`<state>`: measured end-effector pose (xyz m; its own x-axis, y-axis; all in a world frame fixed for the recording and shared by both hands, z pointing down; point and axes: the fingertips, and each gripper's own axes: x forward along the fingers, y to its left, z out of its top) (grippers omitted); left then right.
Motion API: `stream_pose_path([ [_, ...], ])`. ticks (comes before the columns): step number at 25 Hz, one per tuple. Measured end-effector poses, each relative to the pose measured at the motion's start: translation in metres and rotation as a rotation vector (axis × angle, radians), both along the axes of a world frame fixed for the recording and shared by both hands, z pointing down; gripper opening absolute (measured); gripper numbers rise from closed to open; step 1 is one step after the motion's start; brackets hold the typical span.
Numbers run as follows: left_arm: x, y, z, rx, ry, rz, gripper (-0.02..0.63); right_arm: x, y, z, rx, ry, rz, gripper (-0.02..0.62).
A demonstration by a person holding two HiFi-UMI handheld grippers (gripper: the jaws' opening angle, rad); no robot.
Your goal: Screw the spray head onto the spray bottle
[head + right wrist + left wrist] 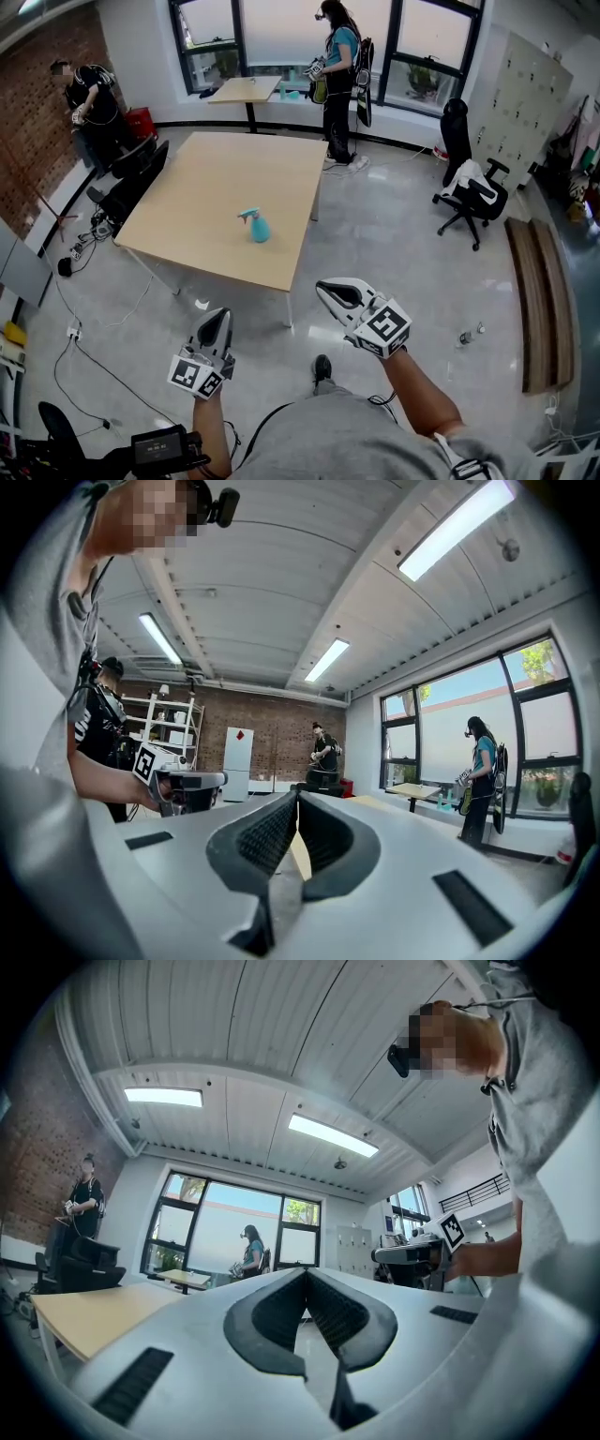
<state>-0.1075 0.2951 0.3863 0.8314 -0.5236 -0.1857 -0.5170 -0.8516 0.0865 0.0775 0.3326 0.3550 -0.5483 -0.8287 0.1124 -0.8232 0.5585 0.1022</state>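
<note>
The left gripper (217, 317), white plastic with black ribbed pads, has its jaws pressed together on nothing; its own view shows the pads meeting at the tips. The right gripper (325, 287), built the same, is likewise closed and empty. Both hang over the pale floor side by side, just ahead of the person's grey shirt. Each carries a cube with black-and-white square markers (386, 327), patterns rather than letters.

Well ahead of both grippers is the light wooden square desk (187, 225). On it, roughly in line with the gap between the grippers, the teal plastic spray bottle (258, 230) stands upright with a matching teal spray head (247, 215) on top. Whether the head is screwed down cannot be told. Only the head view shows the bottle.

The left gripper view looks over the desk edge toward tall windows, with the right gripper off to its right. The right gripper view shows the left gripper to its left, and beyond it a red-brick wall (281, 738) and a tall white cabinet (238, 759) with a red mark too small to read.

To the right of the right gripper a small clear bottle (471, 334) lies on the floor. Farther ahead on that side is a black office chair (469, 192).
</note>
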Motion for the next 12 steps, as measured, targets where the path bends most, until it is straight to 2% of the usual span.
stream_pose_path([
  [12, 0.057, -0.132, 0.004, -0.024, -0.021, -0.068, 0.006, 0.057, -0.133, 0.016, -0.058, -0.048, -0.068, 0.006],
])
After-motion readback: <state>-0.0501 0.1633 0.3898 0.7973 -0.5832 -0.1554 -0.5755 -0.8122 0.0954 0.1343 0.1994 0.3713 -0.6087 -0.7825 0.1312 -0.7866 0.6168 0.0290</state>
